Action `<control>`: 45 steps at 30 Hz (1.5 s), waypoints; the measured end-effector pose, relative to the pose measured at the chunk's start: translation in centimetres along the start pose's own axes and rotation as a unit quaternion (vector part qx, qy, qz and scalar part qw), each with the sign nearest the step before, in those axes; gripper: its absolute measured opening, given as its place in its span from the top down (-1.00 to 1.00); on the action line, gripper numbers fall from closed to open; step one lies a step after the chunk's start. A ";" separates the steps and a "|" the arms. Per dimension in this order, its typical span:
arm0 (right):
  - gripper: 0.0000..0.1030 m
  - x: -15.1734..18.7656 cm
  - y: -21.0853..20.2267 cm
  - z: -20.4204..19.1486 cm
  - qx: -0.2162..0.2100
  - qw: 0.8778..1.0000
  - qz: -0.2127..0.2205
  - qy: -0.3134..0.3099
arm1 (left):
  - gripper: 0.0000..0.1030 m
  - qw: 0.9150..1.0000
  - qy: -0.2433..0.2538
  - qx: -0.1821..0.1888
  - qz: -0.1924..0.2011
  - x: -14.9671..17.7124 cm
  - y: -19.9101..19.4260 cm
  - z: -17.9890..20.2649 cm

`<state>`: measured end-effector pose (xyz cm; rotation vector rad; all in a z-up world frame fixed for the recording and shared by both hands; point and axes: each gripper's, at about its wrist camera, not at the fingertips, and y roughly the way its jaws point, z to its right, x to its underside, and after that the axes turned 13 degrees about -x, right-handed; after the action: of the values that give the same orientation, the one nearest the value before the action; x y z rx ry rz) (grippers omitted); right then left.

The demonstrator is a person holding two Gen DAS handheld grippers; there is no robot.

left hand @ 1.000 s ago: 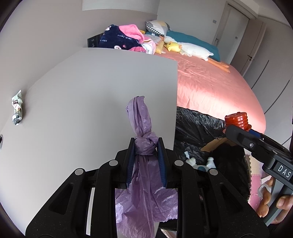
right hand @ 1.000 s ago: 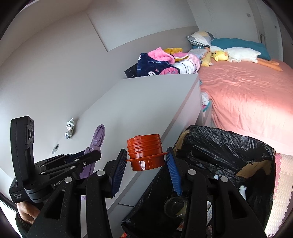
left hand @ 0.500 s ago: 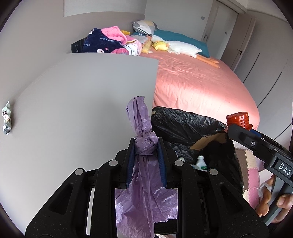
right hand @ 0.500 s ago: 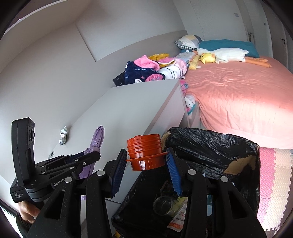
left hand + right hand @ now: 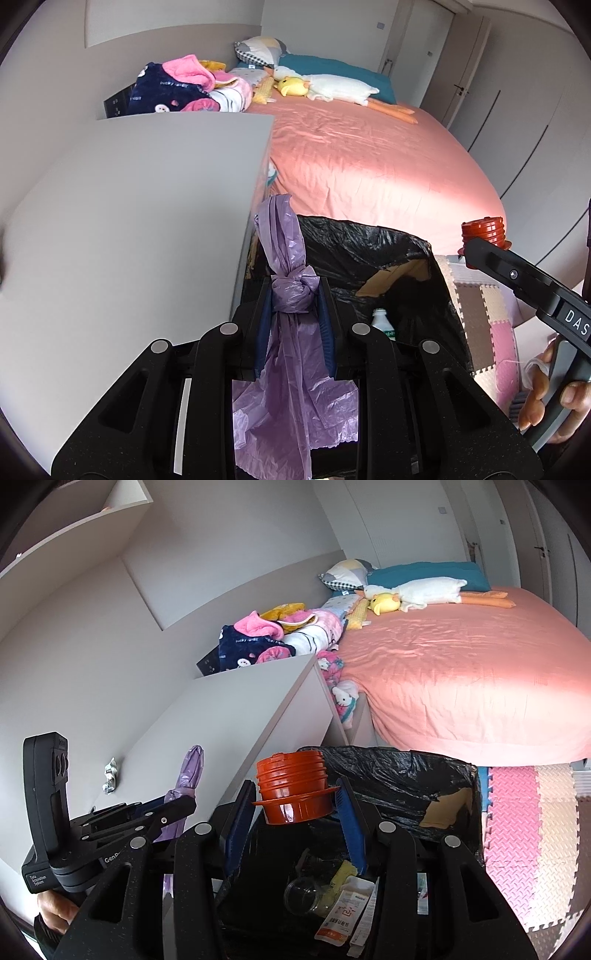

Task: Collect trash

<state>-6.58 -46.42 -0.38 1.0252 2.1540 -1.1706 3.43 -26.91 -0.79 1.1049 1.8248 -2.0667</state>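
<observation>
Trash was seen in two pieces. A purple plastic bag [image 5: 291, 295] — thin, crinkled, tied in a knot at mid-length — was clamped at that knot by the left gripper [image 5: 293, 314], whose blue pads were pressed tight against it from both sides. Its twisted top stood up above the jaws and its loose tail hung down behind them. The bag was held just past the right edge of the desk [image 5: 147, 229], over the near left corner of the bin [image 5: 369, 243], a box lined with black plastic.

An orange ribbed cap [image 5: 293, 786] with a flared rim, upside down, was gripped between the blue pads of the right gripper [image 5: 295, 805], the jaws standing partly apart at the cap's width. It was held above the bin's near edge. Inside the bin [image 5: 406, 775] a clear cup [image 5: 303, 897], a yellow wrapper [image 5: 341, 880] and printed packets [image 5: 345, 912] were seen lying.

On the desk's left edge a small crumpled wrapper [image 5: 109, 781] was left — well apart from both grippers.
</observation>
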 end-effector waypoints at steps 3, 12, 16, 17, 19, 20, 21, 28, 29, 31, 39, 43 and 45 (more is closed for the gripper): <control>0.10 -0.1 -0.7 0.7 0.008 1.000 0.005 0.004 | 0.55 1.000 0.012 0.006 0.001 -0.2 0.0 1.2; 0.10 -0.2 -2.2 2.6 0.028 0.999 0.022 0.020 | 0.55 0.999 0.048 0.021 0.001 -0.7 0.1 4.1; 0.10 -0.3 -2.7 3.3 0.034 0.999 0.028 0.028 | 0.55 0.997 0.065 0.032 0.001 -0.7 0.0 5.4; 0.10 -0.3 -2.8 3.5 0.035 0.999 0.029 0.030 | 0.55 0.997 0.068 0.036 0.000 -0.7 0.0 5.7; 0.10 -0.3 -3.0 3.9 0.037 0.998 0.030 0.034 | 0.55 0.996 0.073 0.042 -0.002 -0.6 0.0 6.2; 0.10 -0.3 -3.0 4.0 0.038 0.998 0.030 0.035 | 0.55 0.996 0.074 0.043 -0.004 -0.5 0.1 6.4; 0.10 -0.4 -3.0 4.0 0.038 0.998 0.030 0.035 | 0.55 0.996 0.076 0.045 -0.005 -0.5 0.2 6.5; 0.10 -0.6 -3.1 4.1 0.037 0.998 0.030 0.031 | 0.55 0.996 0.077 0.048 -0.004 -0.3 0.1 6.4; 0.10 -0.6 -3.1 3.9 0.037 0.998 0.031 0.029 | 0.55 0.996 0.077 0.049 -0.002 -0.3 -0.1 6.3; 0.08 -0.7 -3.3 3.6 0.040 0.998 0.031 0.024 | 0.43 0.996 0.075 0.051 0.002 -0.5 -0.3 5.9; -0.66 -1.3 -4.6 2.2 0.067 0.995 0.068 0.004 | -0.87 0.997 0.058 0.029 0.030 -0.7 -1.3 4.9; -0.67 -1.4 -4.8 2.4 0.065 0.996 0.069 0.006 | -0.87 0.998 0.051 0.033 0.028 -0.7 -1.2 4.6; -0.67 -1.5 -4.9 2.4 0.064 0.996 0.068 0.007 | -0.87 0.998 0.047 0.034 0.029 -0.7 -1.3 4.4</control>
<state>-9.41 -50.80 1.82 1.2185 2.0052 -1.2537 1.35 -30.81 0.56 1.2781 1.7527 -2.0903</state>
